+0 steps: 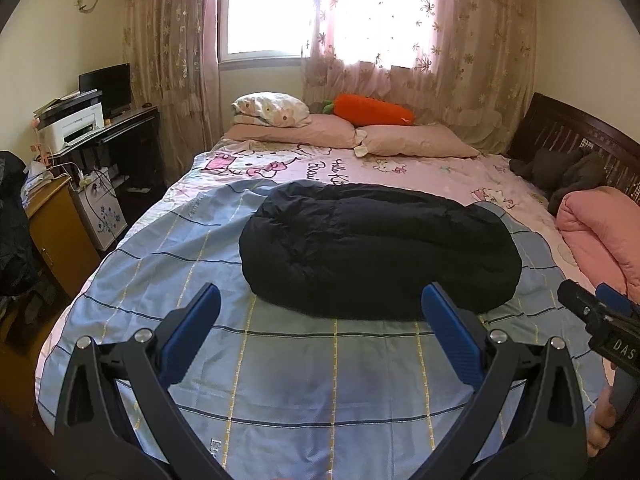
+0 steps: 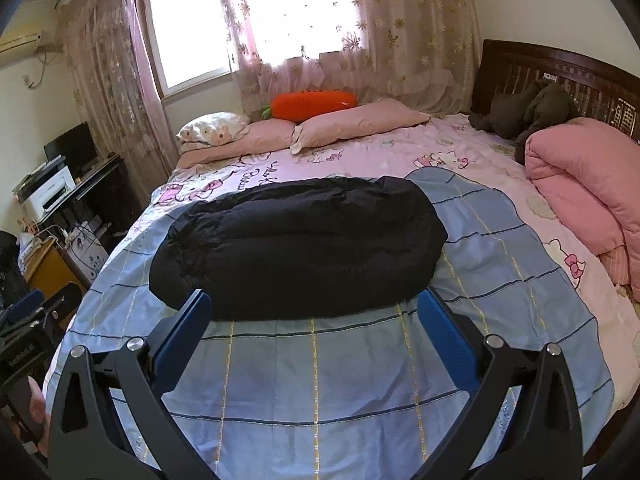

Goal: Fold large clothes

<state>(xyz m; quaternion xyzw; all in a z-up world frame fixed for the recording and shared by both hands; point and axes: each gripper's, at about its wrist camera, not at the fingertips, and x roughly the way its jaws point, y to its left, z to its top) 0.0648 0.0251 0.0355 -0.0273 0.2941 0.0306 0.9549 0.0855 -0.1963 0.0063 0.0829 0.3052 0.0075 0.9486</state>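
A black padded jacket (image 1: 376, 248) lies folded in a thick bundle on a light blue checked sheet (image 1: 312, 364) on the bed. It also shows in the right wrist view (image 2: 300, 244), on the same sheet (image 2: 320, 368). My left gripper (image 1: 320, 300) is open and empty, held above the sheet just in front of the jacket. My right gripper (image 2: 316, 308) is open and empty, also just in front of the jacket. The right gripper's body shows at the right edge of the left wrist view (image 1: 600, 320).
Pink pillows (image 1: 416, 140) and an orange carrot cushion (image 1: 372, 110) lie at the window side. A folded pink quilt (image 2: 588, 192) and dark clothes (image 2: 528, 112) lie by the wooden headboard (image 2: 560, 72). A desk with a printer (image 1: 76, 124) stands to the left of the bed.
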